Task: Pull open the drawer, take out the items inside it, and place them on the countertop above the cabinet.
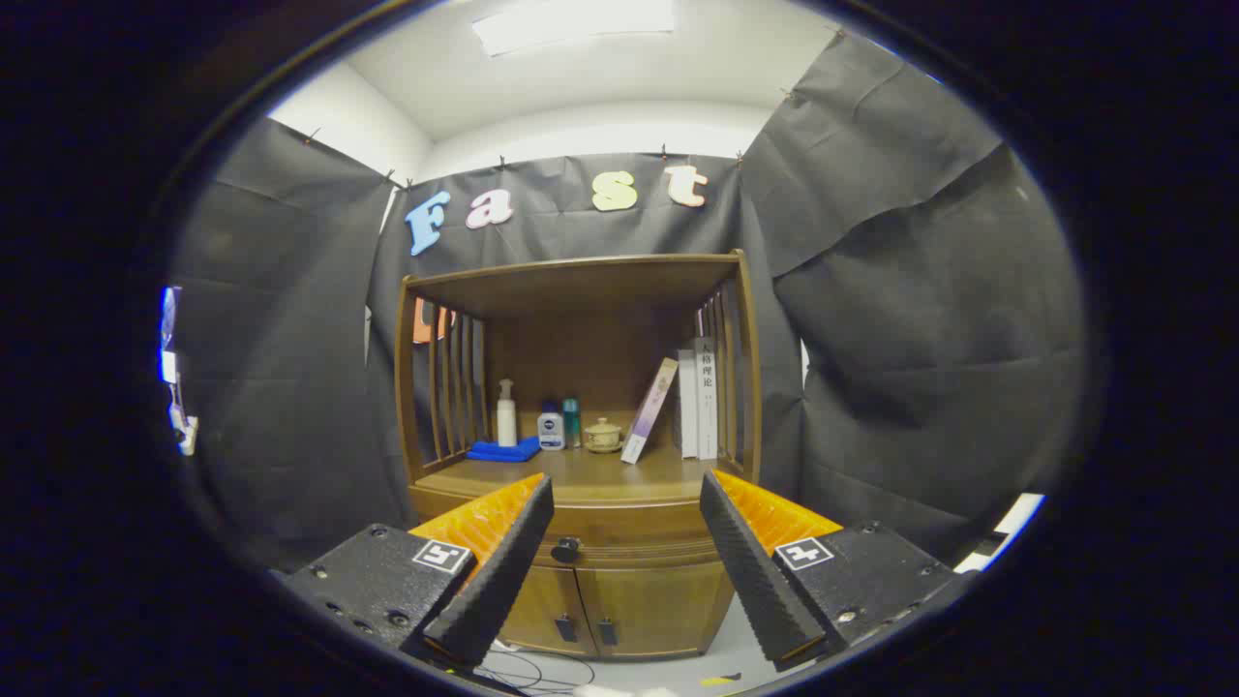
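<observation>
My gripper (627,503) is spread, empty, short of the drawer (619,537) under the countertop's (581,476) front edge. It looks stiff, wooden; I'd pinch its knob (566,550).

Books (699,397) stand right of bottles (528,418) on the countertop (590,474) above the drawer (619,542).

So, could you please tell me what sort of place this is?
Probably a staged recording booth: black cloth walls surround a wooden cabinet with a closed drawer, books and toiletry bottles on its countertop. The open gripper hangs ahead of it.
</observation>
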